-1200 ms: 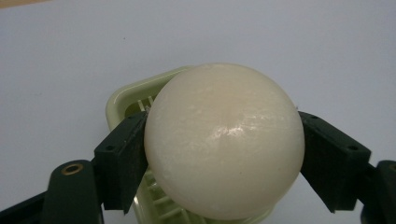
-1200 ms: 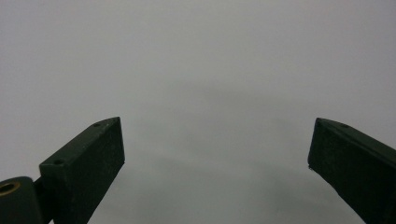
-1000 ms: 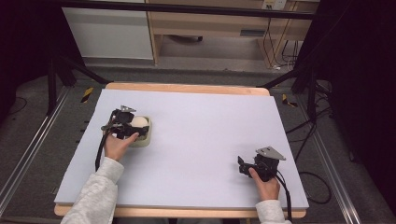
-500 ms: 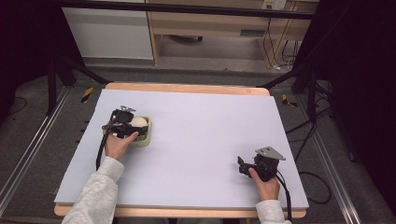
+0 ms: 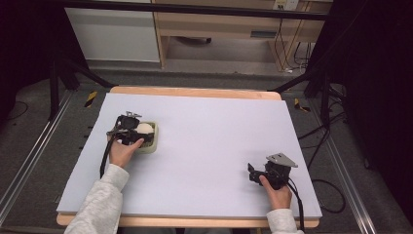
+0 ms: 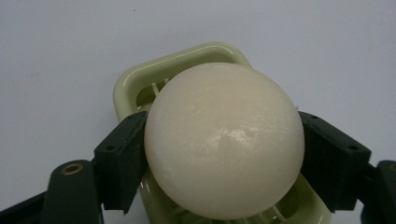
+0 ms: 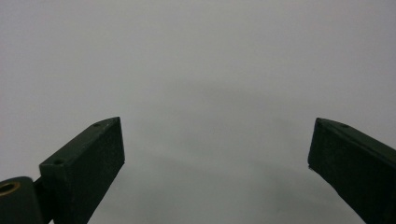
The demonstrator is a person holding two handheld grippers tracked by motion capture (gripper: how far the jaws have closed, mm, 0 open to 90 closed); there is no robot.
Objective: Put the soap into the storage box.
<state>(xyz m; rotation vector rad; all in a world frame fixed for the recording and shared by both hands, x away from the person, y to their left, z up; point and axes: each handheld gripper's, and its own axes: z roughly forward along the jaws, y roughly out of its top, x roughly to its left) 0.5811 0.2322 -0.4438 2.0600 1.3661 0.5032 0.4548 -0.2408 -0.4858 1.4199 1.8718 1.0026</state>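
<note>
Left of centre, the left gripper clamps a peeled egg over a pale green egg slicer on the lavender table. Near right, the right gripper rests low, jaws apart.

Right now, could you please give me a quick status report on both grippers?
Left gripper shut on white egg, over pale green slicer tray. Right gripper open, holding nothing, above bare table. Nothing in the way.

No legible text, no labels, no brand marks, no numbers on any surface
</note>
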